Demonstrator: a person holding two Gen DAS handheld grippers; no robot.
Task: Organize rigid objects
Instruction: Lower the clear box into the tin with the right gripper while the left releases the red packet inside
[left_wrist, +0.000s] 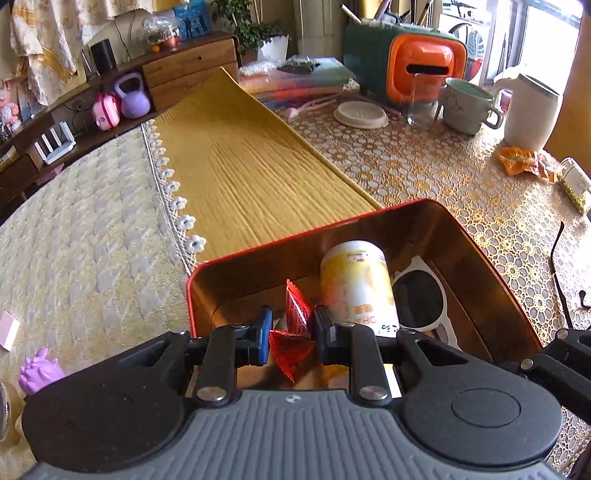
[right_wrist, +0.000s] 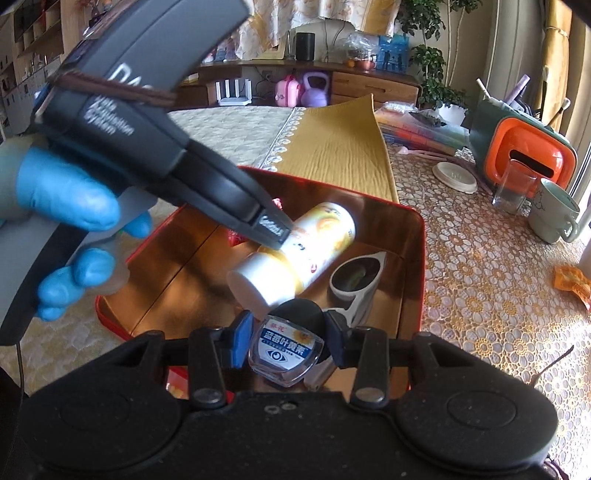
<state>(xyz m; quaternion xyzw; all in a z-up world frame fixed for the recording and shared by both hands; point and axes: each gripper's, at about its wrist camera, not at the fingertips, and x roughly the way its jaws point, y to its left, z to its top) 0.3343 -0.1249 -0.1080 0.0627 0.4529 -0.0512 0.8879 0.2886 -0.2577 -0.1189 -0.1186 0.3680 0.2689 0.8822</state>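
Above the near edge of a red tin box (left_wrist: 491, 266) with a coppery inside, the left gripper (left_wrist: 290, 334) is seen from the left wrist camera, angled downward. Its blue pads are clenched on a red foil sachet (left_wrist: 295, 321), which is held over the box interior. Inside the box, a yellow-and-white bottle (left_wrist: 356, 284) lies just right of the sachet, and white-framed sunglasses (left_wrist: 421, 299) lie beside the bottle toward the right wall. The box is set on a lace-patterned table cover (left_wrist: 424, 166); a mustard cloth (left_wrist: 251, 158) runs alongside it. Farther back on the table a pale green mug (left_wrist: 467, 107), a white jug (left_wrist: 528, 110) and an orange-fronted appliance (left_wrist: 421, 70) are visible.

In the right wrist view, the right gripper (right_wrist: 284, 343) is seen over the same tin box (right_wrist: 419, 258). A small clear case with a blue label (right_wrist: 286, 356) is grasped between its pads, and a dark rounded object whose identity cannot be told sits just behind the case. The bottle (right_wrist: 295, 254) lies diagonally in the box, with the sunglasses (right_wrist: 354, 280) to its right. The left gripper (right_wrist: 275, 230) is held by a hand in a blue glove (right_wrist: 62, 206), its tip above the bottle; the sachet (right_wrist: 277, 204) is only partly visible there.
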